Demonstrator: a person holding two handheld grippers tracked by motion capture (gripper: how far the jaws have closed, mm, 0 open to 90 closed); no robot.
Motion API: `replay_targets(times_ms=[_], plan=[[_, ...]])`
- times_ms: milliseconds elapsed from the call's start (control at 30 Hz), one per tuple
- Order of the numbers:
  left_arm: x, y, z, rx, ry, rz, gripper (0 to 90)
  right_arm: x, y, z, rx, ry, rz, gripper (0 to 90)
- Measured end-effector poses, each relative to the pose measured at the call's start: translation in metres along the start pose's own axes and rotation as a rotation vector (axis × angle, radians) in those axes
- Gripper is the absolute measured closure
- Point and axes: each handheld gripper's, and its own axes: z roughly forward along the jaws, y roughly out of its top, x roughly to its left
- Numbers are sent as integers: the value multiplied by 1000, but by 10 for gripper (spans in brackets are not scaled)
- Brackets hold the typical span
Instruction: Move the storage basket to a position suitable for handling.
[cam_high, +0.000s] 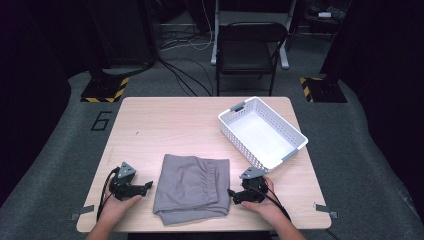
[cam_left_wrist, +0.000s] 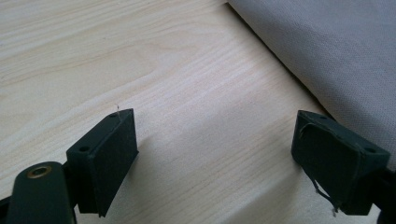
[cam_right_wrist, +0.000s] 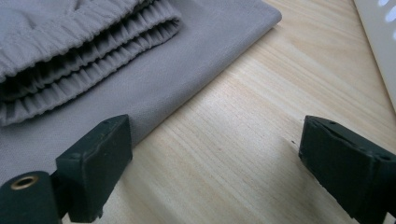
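The folded grey garment (cam_high: 191, 189) lies between the wide-open left gripper (cam_high: 148, 186) and right gripper (cam_high: 231, 194), apparently untouched.

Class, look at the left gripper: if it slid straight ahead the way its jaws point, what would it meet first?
Most likely the folded grey garment. The left gripper rests open on the wooden table, jaws aimed at the cloth's near edge, with bare tabletop between them.

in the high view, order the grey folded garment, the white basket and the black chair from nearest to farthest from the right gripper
From the right gripper:
1. Grey folded garment, right beside it, toward the table's middle.
2. White basket, beyond it on the table's far right.
3. Black chair, on the floor past the table's far edge.
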Motion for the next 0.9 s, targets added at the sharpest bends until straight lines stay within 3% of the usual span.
replay_targets(times_ms=[200,333,367,400,433,467,533,700,833,900], plan=[[-1,0,0,-1,4,-3,149,-1,0,-2,-1,1,-15,141],[-4,3,-1,11,8,-32,185,2,4,-7,35,8,1,272],[-4,4,-2,12,-13,-55,239,1,5,-8,48,6,7,313],[-4,6,-3,7,-41,-70,239,1,5,-8,48,6,7,313],[-4,7,-3,13,-62,-82,319,0,7,-10,40,7,20,381],[-6,8,-3,8,-77,-103,328,-1,8,-12,35,4,34,396],[-7,11,-5,24,-134,-136,370,-1,11,-15,11,4,58,400],[-25,21,-10,-31,-164,-123,370,7,16,-16,3,27,59,387],[-42,27,-7,-32,-189,-126,358,20,21,-12,-4,38,23,354],[-49,28,-3,-22,-178,-107,358,21,21,-11,2,43,8,350]])
